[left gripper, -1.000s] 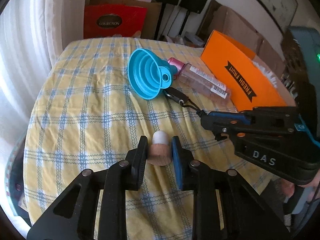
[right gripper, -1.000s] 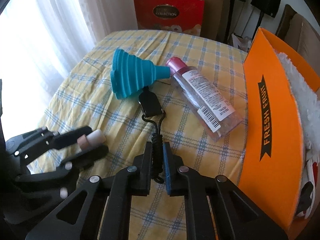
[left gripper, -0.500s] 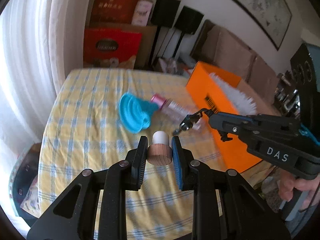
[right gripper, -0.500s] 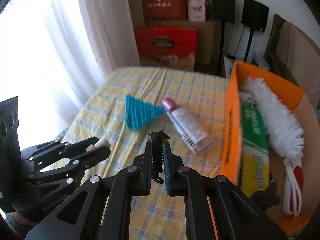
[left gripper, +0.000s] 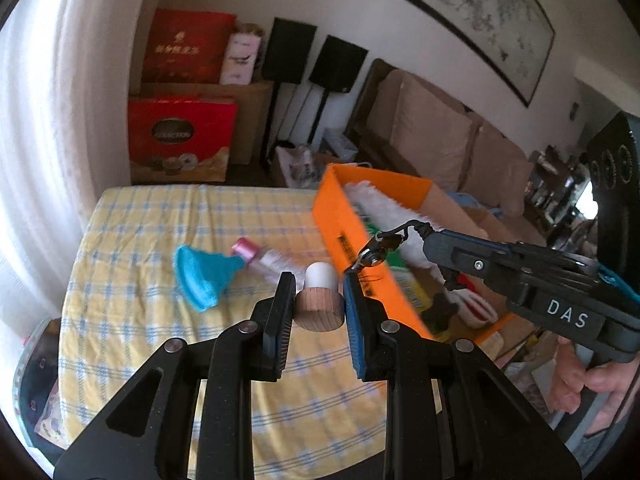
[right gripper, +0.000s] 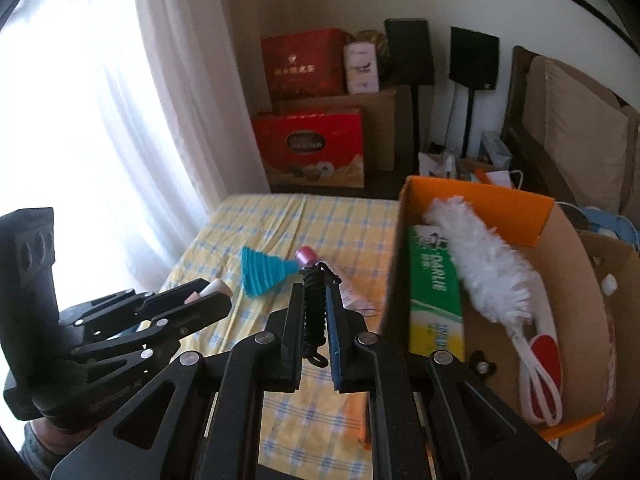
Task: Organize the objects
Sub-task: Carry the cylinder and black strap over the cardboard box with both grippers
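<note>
My left gripper (left gripper: 319, 300) is shut on a small wooden stopper with a white top (left gripper: 320, 300), held high above the yellow checked table (left gripper: 132, 240). My right gripper (right gripper: 314, 312) is shut on a black coiled lanyard with a clip (right gripper: 314, 308), also raised; it shows in the left wrist view (left gripper: 384, 242) over the orange box (left gripper: 340, 216). A teal funnel (left gripper: 200, 272) and a pink-capped clear bottle (left gripper: 260, 256) lie on the table. The left gripper also shows in the right wrist view (right gripper: 208, 296).
The orange cardboard box (right gripper: 480, 204) at the table's right holds a white duster (right gripper: 484, 264) and a green package (right gripper: 434, 300). Red gift boxes (right gripper: 312, 148), speakers on stands and a sofa stand behind. White curtains (right gripper: 100, 120) hang at left.
Both grippers have lifted well above the table with their objects; the lanyard has come off the cloth. The right gripper has moved over toward the orange box.
</note>
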The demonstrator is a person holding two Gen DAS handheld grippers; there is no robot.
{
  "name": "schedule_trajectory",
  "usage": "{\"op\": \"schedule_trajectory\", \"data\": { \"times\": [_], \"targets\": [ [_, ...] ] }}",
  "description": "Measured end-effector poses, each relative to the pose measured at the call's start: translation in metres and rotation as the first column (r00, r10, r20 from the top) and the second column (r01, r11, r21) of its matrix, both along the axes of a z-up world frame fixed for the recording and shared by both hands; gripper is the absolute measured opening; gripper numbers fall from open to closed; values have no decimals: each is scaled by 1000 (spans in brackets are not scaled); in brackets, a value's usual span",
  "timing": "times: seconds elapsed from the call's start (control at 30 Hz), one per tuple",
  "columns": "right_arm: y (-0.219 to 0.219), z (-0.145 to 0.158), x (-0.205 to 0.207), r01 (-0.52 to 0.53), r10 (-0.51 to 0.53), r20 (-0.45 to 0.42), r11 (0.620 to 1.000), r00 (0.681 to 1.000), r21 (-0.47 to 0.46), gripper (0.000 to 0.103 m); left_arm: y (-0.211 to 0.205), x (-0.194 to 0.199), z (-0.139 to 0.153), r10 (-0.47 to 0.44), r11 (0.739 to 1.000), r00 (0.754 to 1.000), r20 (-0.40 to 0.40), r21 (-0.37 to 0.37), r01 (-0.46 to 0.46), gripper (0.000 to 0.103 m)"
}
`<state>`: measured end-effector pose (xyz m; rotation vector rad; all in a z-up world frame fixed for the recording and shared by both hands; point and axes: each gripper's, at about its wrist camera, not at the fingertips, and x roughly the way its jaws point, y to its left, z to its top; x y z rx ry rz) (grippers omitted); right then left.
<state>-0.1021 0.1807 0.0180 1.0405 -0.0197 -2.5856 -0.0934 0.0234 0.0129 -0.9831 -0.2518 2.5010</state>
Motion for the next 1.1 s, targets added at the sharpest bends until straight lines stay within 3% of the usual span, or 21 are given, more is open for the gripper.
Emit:
{"op": "schedule_trajectory", "data": {
  "times": [0.53, 1.1],
  "targets": [
    [88, 18, 18, 148, -148, 8, 988, 989, -38, 9, 91, 3, 16, -145, 989, 989, -18, 0, 145, 22],
    [146, -21, 14, 256, -250, 122, 966, 960, -37, 9, 165, -5, -14, -236, 971, 970, 58, -30, 238, 22]
  ]
}}
